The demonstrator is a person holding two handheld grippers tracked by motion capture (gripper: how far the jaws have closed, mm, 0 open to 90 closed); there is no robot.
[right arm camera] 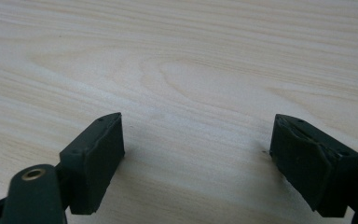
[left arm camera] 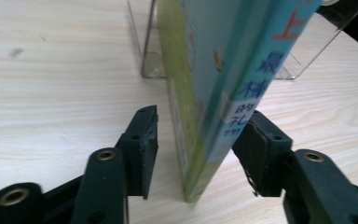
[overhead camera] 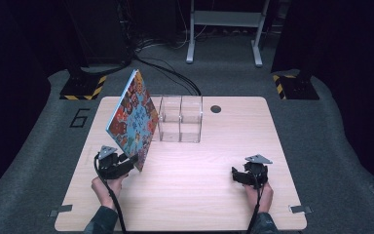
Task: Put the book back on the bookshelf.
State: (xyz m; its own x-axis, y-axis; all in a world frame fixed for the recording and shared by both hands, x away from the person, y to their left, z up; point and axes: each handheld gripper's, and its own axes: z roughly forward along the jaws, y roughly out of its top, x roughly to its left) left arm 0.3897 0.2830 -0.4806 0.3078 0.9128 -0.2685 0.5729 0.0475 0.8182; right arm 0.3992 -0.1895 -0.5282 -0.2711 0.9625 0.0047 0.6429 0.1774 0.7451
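Observation:
A colourful picture book stands tilted on one lower corner at the table's left, its cover facing right. My left gripper is shut on that lower corner. In the left gripper view one pad presses the blue spine of the book, and the other pad sits close beside the green cover. A clear plastic organizer with several compartments stands just behind and right of the book. My right gripper rests low at the front right, open, with bare table between its jaws.
The light wooden table has a round cable hole at its back edge. Metal brackets sit at both front corners. Grey carpet, black cables and striped stand bases lie beyond the table.

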